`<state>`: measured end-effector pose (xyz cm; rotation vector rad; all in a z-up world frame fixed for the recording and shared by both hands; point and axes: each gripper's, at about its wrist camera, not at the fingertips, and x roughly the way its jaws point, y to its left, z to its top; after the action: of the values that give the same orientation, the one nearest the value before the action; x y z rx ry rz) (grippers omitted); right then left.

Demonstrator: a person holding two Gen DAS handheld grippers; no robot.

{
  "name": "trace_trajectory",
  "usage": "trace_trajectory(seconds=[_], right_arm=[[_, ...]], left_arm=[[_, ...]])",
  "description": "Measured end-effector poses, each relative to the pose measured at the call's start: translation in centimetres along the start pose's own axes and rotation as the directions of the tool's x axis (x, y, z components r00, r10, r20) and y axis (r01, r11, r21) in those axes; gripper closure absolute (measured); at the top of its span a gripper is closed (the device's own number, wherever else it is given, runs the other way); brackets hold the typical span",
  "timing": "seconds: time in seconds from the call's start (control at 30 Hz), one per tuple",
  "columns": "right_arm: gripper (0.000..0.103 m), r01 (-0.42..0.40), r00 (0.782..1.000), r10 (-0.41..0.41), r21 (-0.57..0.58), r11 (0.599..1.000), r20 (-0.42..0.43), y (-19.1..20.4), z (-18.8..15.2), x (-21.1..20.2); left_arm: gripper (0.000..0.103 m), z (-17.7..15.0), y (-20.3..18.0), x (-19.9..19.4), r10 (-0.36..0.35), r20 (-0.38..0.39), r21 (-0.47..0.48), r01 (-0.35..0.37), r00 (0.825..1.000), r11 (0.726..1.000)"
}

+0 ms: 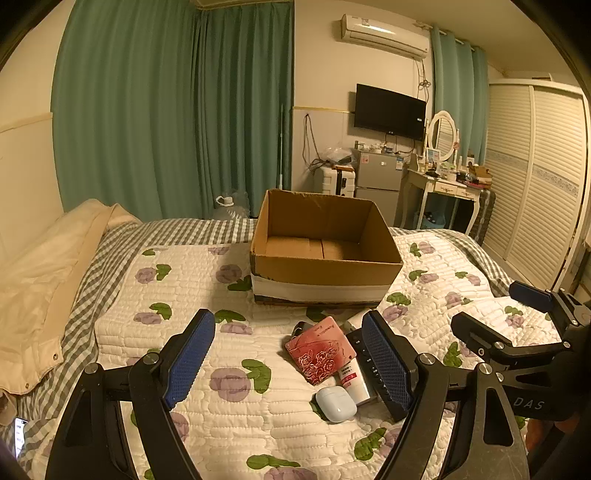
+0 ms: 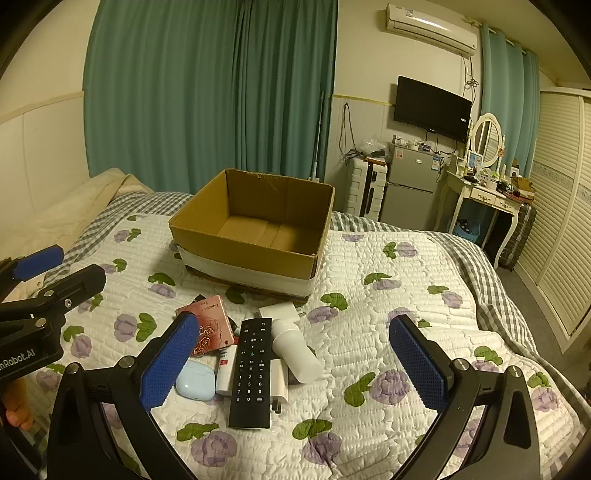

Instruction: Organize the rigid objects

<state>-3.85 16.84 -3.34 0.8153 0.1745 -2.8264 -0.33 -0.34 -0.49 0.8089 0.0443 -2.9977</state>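
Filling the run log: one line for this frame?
left gripper: open, empty | right gripper: open, empty | cardboard box: empty | remote: on bed

Black remote (image 2: 251, 373), pink case (image 2: 208, 328), white bottle (image 2: 297, 350) clustered before open, empty cardboard box (image 2: 255, 229).

Teal curtains (image 1: 166, 110) hang at the far left. A TV (image 1: 389, 110) and air conditioner (image 1: 384, 35) are on the far wall, with a fridge (image 1: 378, 177) below. A dressing table (image 1: 443, 184) and wardrobe (image 1: 535, 177) stand on the right.

Home bedroom, quilted bed (image 1: 207, 332), green curtains (image 1: 166, 110), wardrobe (image 1: 535, 177), dressing table (image 2: 484, 192)
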Motion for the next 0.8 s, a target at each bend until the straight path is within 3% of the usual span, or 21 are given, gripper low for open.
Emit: trace_trajectory(seconds=[0.8], right_arm=[[0.000,-0.003,1.000,0.003,0.001,1.000,-0.004,-0.01,-0.17,0.19]], left_arm=[[0.018,-0.05,0.08,0.02,-0.001,0.000,0.001,0.001,1.000,1.000]])
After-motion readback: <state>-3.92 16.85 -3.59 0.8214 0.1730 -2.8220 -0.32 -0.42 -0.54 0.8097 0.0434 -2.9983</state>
